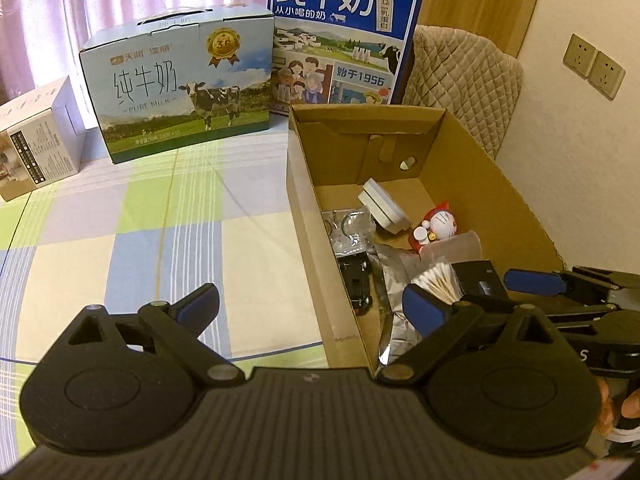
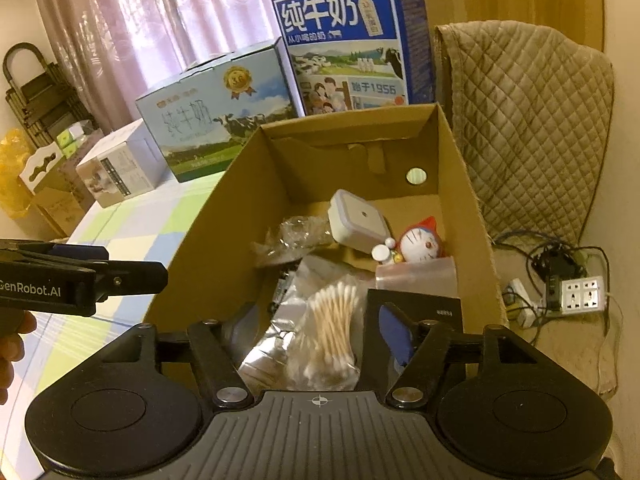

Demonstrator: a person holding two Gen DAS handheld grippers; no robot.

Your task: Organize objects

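An open cardboard box (image 1: 304,184) stands on a checked cloth and holds several small things. Among them are a bag of cotton swabs (image 2: 332,320), a white lidded container (image 2: 356,220), a red and white cat figure (image 2: 420,242), a black toy car (image 1: 356,280), a silver foil bag (image 1: 396,292) and a small black box (image 2: 416,308). My right gripper (image 2: 320,326) hangs open low in the box's near end, its fingers on either side of the swab bag. My left gripper (image 1: 312,308) is open wide and straddles the box's left wall, empty.
Two milk cartons (image 1: 180,88) (image 1: 344,36) and a smaller white carton (image 1: 36,148) stand at the back of the checked cloth (image 1: 160,232). A quilted chair cover (image 2: 528,128) is right of the box. A power strip (image 2: 580,294) with cables lies on the floor.
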